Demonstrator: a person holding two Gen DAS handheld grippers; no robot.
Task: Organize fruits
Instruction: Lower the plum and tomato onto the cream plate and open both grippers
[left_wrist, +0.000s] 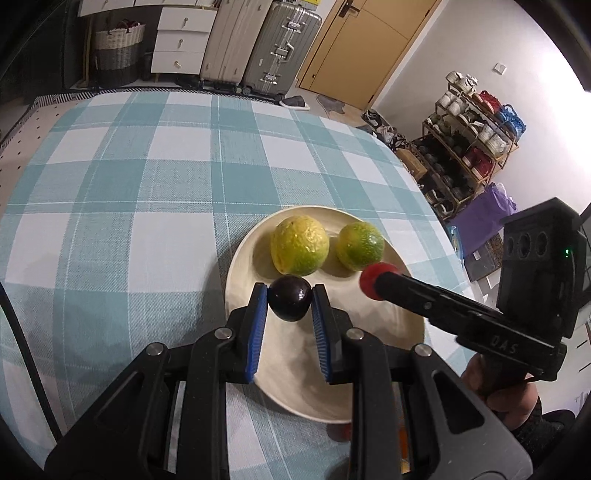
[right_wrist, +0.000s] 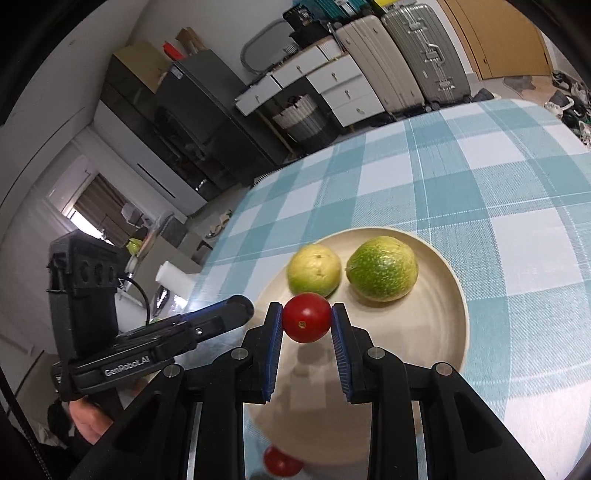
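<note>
A cream plate (left_wrist: 388, 325) (right_wrist: 436, 332) lies on the checked tablecloth with two yellow-green fruits on it (left_wrist: 299, 245) (left_wrist: 360, 245) (right_wrist: 314, 269) (right_wrist: 382, 267). My left gripper (left_wrist: 290, 302) is shut on a dark plum (left_wrist: 289, 302) and holds it over the plate's left part. My right gripper (right_wrist: 306, 323) is shut on a red cherry tomato (right_wrist: 306, 322) above the plate; the tomato also shows in the left wrist view (left_wrist: 375, 282). The right gripper (left_wrist: 461, 310) comes in from the right.
Another red tomato (right_wrist: 280, 461) lies on the cloth near the plate's near edge, partly hidden under my gripper. The left gripper body (right_wrist: 147, 350) is at the table's left edge. Suitcases (left_wrist: 258, 48), drawers and a shelf rack (left_wrist: 472, 140) stand beyond the table.
</note>
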